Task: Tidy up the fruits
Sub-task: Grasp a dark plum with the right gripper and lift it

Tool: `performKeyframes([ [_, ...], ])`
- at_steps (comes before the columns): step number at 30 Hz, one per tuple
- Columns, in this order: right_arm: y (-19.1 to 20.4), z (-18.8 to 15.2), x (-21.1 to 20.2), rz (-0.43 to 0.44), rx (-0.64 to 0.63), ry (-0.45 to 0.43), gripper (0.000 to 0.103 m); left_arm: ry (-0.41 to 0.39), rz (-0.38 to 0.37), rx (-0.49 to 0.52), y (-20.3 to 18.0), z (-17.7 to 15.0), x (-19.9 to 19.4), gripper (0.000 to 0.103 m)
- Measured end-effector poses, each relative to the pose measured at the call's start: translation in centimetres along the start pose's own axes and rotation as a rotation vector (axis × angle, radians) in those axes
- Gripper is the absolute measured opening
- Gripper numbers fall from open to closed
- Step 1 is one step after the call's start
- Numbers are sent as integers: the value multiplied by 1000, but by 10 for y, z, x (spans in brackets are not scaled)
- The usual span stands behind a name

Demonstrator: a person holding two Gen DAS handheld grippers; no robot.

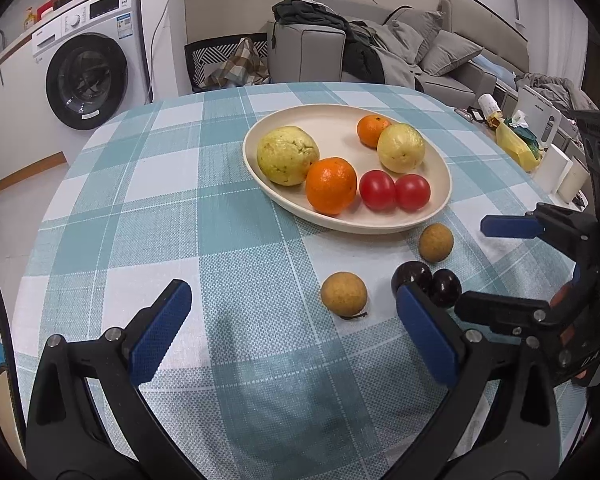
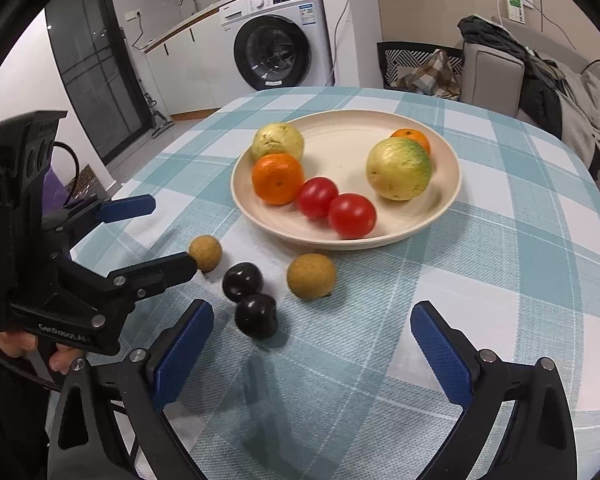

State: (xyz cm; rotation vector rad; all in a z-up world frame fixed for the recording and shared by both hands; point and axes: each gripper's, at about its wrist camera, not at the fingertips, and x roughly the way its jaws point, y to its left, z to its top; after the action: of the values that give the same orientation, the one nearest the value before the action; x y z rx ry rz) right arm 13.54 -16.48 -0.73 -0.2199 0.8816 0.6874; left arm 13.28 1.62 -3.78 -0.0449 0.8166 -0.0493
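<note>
A cream plate on the checked table holds two yellow-green guavas, two oranges and two red tomatoes. On the cloth in front of it lie two brown longans and two dark plums. My left gripper is open and empty, above the cloth near one longan. My right gripper is open and empty, just short of the plums.
The table has a rounded edge. A washing machine stands beyond it to the left, a sofa with clothes behind, and a chair at the far edge. White cups and a yellow bag sit at the right.
</note>
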Motion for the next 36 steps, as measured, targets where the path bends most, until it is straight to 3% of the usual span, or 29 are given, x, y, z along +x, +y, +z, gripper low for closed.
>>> performKeyframes([
  [4, 6, -2, 4, 22, -15, 18, 82, 2, 1, -2, 1, 0, 1, 102],
  [9, 12, -4, 6, 53, -33, 24, 73, 7, 1, -4, 2, 0, 1, 102],
  [14, 17, -5, 5, 76, -47, 18, 55, 15, 3, -5, 3, -1, 3, 102],
  [25, 28, -7, 8, 90, -77, 24, 44, 19, -5, 14, -1, -2, 6, 101],
  [36, 28, -7, 12, 72, -87, 31, 27, 46, -41, 26, -5, -2, 11, 78],
])
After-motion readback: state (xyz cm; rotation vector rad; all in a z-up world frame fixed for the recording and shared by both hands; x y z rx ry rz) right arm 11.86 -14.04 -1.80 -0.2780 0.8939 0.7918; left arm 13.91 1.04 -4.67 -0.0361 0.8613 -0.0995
